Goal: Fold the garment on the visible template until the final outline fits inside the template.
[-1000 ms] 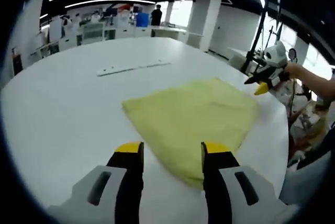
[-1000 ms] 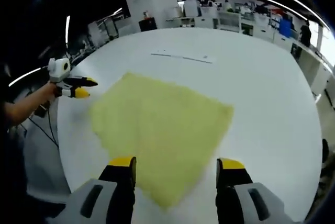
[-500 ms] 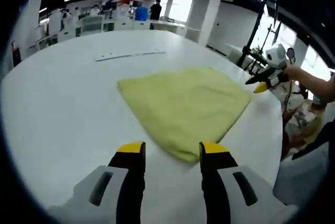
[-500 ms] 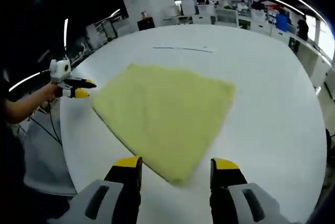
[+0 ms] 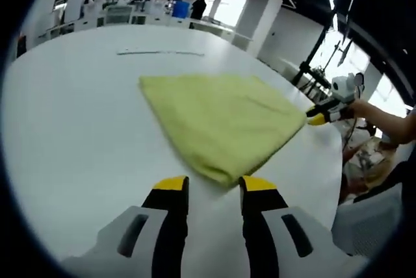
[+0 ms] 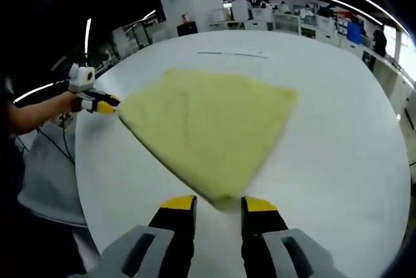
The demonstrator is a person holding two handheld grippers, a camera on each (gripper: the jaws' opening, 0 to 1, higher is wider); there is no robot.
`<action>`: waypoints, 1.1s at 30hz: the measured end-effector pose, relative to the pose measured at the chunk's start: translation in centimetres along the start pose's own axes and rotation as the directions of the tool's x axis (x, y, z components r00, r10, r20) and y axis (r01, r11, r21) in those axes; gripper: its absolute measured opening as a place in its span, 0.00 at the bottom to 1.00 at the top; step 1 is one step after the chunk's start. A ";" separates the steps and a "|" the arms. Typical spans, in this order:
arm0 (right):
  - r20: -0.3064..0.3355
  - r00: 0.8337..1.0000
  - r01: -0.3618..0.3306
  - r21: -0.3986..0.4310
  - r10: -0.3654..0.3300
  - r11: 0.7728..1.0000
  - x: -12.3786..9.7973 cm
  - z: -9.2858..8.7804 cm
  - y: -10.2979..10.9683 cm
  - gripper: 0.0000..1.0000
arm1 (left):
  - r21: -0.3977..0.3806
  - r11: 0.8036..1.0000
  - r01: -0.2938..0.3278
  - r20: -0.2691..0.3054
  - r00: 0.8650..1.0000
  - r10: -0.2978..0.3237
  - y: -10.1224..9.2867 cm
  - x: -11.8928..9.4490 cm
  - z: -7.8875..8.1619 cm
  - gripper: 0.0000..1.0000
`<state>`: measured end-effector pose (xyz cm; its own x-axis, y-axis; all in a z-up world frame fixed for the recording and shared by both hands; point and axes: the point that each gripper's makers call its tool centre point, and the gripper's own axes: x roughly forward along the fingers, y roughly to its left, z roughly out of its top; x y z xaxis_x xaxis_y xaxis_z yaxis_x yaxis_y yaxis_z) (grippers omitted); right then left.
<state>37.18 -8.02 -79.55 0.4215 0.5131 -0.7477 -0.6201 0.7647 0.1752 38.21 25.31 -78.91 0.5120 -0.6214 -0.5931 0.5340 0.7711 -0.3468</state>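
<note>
A yellow-green garment (image 5: 224, 119) lies flat on the white counter (image 5: 71, 128), spread as a roughly four-cornered folded shape. In the left gripper view, the left gripper (image 5: 212, 186) sits at the garment's near corner, its yellow-tipped jaws narrowly parted with the corner just ahead of the tips; whether the cloth is pinched cannot be told. In the same view the right gripper (image 5: 318, 118), held in a person's hand (image 5: 361, 106), has its tips at the garment's far right corner.

In the right gripper view the garment (image 6: 208, 122) again lies on the counter (image 6: 338, 135), one corner pointing at the right gripper (image 6: 220, 203), whose jaws stand slightly apart, the corner just ahead of them. Contact is not clear. The left gripper (image 6: 104, 103) meets the garment's left corner. A thin pale strip (image 6: 232, 54) lies on the counter beyond the garment.
</note>
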 end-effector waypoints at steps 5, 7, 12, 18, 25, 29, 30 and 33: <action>0.015 1.000 0.010 -0.012 -0.010 1.000 0.0 -0.1 -0.4 0.13 | -0.063 0.998 0.017 0.023 1.000 -0.015 0.1 0.1 -0.1 0.25; 0.026 1.000 0.011 -0.003 -0.011 1.000 0.0 -0.1 -0.5 0.11 | -0.057 0.998 0.016 0.017 1.000 -0.015 0.0 0.1 -0.2 0.24; 0.031 0.999 0.007 -0.005 -0.007 1.000 0.0 0.0 -0.5 0.09 | -0.044 0.998 0.036 0.032 0.999 -0.034 -0.7 0.3 0.2 0.20; 0.037 0.999 0.003 -0.007 -0.003 1.000 0.0 0.1 -0.6 0.04 | -0.039 0.998 0.053 0.015 0.999 -0.052 -1.3 0.6 -0.1 0.13; 0.042 0.999 0.013 -0.003 -0.013 1.000 -0.2 0.1 -0.9 0.00 | -0.052 0.996 0.066 0.027 0.998 -0.065 -1.7 0.3 0.0 0.01; 0.047 0.999 0.017 0.001 -0.017 1.000 -0.3 0.2 -1.1 0.00 | -0.058 0.996 0.062 0.042 0.997 -0.060 -1.6 0.2 0.2 0.00; 0.048 0.999 0.019 0.003 -0.019 1.000 -0.4 0.2 -1.2 0.00 | -0.059 0.996 0.060 0.044 0.997 -0.058 -1.6 0.2 0.3 0.00; 0.048 0.999 0.019 0.007 -0.019 1.000 -0.5 0.2 -1.2 0.00 | -0.060 0.996 0.061 0.044 0.997 -0.059 -1.7 0.2 0.3 0.00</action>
<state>37.86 -9.13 -79.27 0.4645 0.5163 -0.7195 -0.6072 0.7771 0.1656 37.58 23.82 -78.22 0.5091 -0.6710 -0.5390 0.5233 0.7386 -0.4251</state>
